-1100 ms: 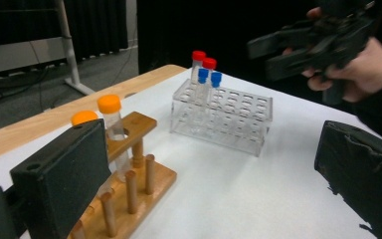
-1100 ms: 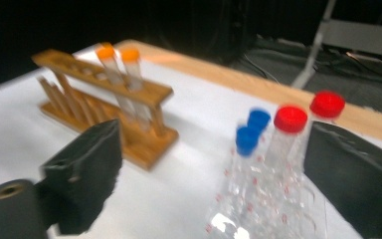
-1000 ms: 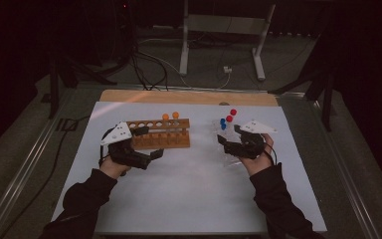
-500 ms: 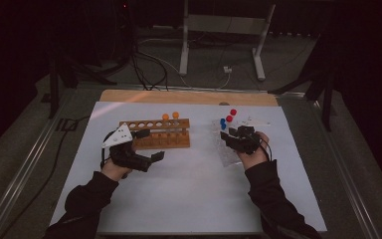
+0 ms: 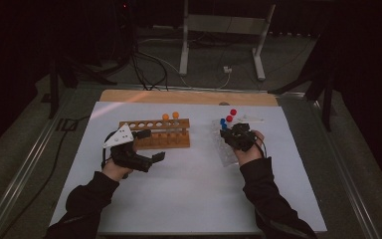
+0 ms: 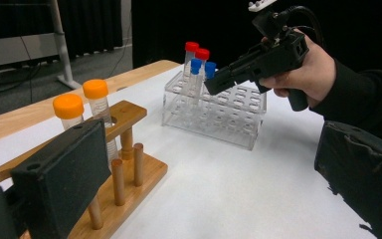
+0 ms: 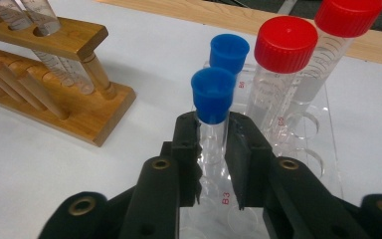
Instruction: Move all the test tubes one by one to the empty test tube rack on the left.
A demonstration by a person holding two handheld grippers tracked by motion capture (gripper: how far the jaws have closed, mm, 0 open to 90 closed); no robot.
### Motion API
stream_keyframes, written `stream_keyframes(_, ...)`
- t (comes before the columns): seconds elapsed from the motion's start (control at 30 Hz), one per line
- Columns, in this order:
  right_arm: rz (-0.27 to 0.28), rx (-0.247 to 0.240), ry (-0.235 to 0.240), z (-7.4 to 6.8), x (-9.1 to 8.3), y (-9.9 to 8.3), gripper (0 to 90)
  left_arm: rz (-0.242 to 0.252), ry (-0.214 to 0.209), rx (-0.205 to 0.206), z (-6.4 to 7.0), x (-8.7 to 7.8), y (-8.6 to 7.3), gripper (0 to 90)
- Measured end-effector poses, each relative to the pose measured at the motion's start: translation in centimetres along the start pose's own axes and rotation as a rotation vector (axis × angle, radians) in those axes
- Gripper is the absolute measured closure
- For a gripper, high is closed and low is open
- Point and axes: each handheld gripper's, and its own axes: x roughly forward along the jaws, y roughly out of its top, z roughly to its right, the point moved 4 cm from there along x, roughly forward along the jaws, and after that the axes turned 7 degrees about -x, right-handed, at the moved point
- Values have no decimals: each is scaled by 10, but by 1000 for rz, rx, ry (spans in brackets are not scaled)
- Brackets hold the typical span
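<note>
A clear plastic rack point(image 5: 225, 149) stands right of centre and holds two blue-capped tubes and two red-capped tubes point(image 7: 286, 45). My right gripper point(image 7: 212, 130) is shut on the nearer blue-capped tube point(image 7: 212, 94), just under its cap, while the tube stands upright in the rack. The high view shows that gripper point(image 5: 230, 133) at the rack's far end. A wooden rack point(image 5: 159, 134) holds two orange-capped tubes point(image 5: 170, 116) at its right end. My left gripper point(image 5: 154, 159) hovers open in front of the wooden rack, jaws wide apart with nothing between them.
White sheet point(image 5: 194, 189) covers the table, with a wooden strip point(image 5: 189, 97) along the far edge. Several holes of the wooden rack are unfilled. Metal stand legs point(image 5: 219, 45) and cables lie on the floor beyond the table.
My right gripper has moved left and forward onto the clear rack, and its jaws now clasp the blue-capped tube. The left gripper has hardly moved.
</note>
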Motion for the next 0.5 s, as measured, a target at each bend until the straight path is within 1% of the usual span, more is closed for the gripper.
stream_keyframes(0.27, 6, -6, -11, -1, -1, 1, 766, -5, -1, -2, -1, 0, -1, 16)
stream_keyframes(0.5, 34, -15, -11, 0, -13, 10, 767, -1, 0, -1, -1, 0, 0, 16)
